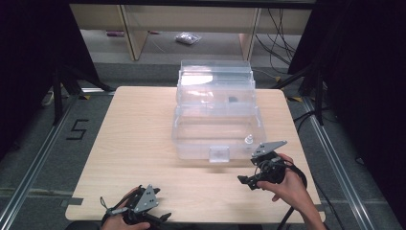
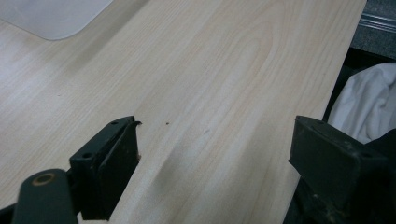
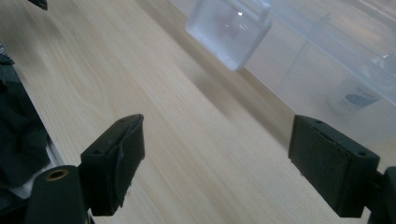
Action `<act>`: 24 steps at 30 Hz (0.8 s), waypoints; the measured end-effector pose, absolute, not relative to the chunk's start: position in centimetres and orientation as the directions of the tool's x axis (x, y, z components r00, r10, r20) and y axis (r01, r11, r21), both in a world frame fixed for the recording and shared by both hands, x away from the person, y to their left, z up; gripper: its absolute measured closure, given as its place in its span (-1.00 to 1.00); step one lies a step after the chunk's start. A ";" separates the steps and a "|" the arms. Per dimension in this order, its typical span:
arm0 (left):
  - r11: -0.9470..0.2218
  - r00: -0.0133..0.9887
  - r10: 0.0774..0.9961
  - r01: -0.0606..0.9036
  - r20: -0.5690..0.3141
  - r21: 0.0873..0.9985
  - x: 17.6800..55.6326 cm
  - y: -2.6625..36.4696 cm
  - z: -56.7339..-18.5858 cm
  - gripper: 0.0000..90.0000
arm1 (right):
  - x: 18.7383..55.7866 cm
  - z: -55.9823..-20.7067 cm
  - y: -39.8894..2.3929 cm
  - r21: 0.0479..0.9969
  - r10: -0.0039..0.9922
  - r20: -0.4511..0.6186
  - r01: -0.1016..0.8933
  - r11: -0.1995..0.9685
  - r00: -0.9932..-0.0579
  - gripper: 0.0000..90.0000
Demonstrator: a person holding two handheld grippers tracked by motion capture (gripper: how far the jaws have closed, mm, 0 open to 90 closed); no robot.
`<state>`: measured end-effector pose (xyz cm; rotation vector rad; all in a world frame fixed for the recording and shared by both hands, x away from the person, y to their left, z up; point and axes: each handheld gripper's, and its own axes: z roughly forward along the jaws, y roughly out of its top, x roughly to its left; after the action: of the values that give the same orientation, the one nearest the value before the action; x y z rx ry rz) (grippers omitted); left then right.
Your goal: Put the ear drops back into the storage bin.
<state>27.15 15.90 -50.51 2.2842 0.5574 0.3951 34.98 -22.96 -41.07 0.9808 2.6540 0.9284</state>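
Clear box [image 1: 218, 122] mid-table; floor marking "5" [image 1: 77, 129]; bottle label [image 3: 357, 98] unreadable. Left tool [image 2: 215, 158], right tool [image 3: 217, 161] gape wide, empty.

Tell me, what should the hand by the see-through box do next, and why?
Probably ease the right gripper forward toward the latch tab on the front of the clear box. Its jaws stand wide open with nothing between them, and in the right gripper view the tab sits just ahead, so it looks lined up to reach it. The left gripper rests open near the table edge.

One table [image 1: 143, 139], one clear plastic box [image 1: 218, 120], one small bottle [image 1: 248, 140] inside, two grippers.
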 end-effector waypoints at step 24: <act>-0.637 0.860 0.498 0.271 0.116 0.722 27.1 15.9 -50.5 -0.67 | 33.1 -43.3 -23.7 0.633 0.639 0.067 0.528 0.566 -0.766 -0.57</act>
<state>27.15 15.90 -50.51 2.2896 0.5541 0.3955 33.10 -23.66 -43.35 0.9884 2.6264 0.9767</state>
